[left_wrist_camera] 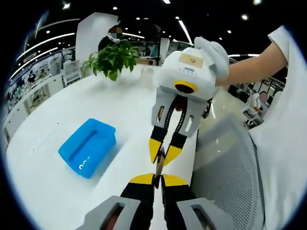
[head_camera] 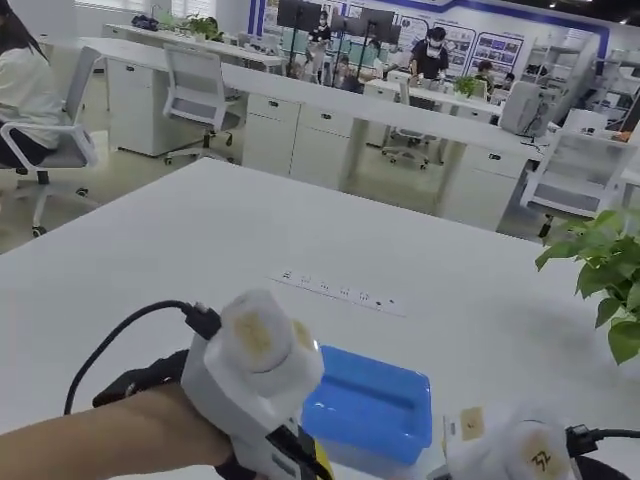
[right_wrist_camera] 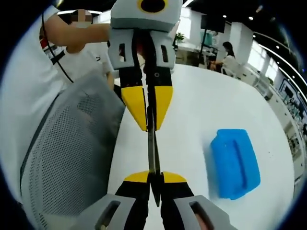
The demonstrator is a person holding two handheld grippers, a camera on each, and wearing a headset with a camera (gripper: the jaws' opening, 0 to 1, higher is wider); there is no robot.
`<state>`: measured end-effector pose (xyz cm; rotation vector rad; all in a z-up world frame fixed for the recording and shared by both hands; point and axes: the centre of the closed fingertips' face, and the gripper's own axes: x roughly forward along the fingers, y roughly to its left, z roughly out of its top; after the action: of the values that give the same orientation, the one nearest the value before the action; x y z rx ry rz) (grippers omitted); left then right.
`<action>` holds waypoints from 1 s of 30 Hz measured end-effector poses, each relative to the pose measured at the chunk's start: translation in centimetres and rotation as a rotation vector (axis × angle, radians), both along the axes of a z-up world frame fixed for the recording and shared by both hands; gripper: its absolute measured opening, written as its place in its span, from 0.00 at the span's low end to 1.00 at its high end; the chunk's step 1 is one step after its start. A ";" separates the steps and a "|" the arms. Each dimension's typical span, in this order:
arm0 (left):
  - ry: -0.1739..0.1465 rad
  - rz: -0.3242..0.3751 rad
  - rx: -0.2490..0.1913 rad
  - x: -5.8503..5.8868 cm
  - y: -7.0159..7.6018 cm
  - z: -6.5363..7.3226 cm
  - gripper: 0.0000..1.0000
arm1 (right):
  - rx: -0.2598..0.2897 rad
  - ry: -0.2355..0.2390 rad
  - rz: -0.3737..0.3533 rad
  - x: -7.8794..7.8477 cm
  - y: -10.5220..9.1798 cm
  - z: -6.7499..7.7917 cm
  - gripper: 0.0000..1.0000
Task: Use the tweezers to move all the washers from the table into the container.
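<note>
The tweezers [right_wrist_camera: 152,139] are clamped at opposite ends by the left claw [left_wrist_camera: 158,178] and right claw [right_wrist_camera: 154,176], near the blue container [left_wrist_camera: 88,146] set on the white worktop [left_wrist_camera: 124,110].

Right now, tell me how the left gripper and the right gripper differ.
The left gripper has the blue container left of its jaws in its own view; the right gripper has it right. In the head view the left gripper overlaps the container's near-left corner; the right gripper sits lower, cut by the frame. Both are white with yellow-tipped jaws, shut on the tweezers.
</note>
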<state>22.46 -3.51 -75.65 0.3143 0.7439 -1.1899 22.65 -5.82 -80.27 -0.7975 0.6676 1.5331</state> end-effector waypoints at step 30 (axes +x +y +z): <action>-0.197 -0.204 0.375 4.2 1.6 -11.9 0.00 | 0.090 0.195 -0.642 2.6 -1.8 -4.0 0.25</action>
<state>26.65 -1.93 -87.57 0.8240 0.7731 -1.1854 25.23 -7.60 -84.26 -0.3129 0.8880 1.0446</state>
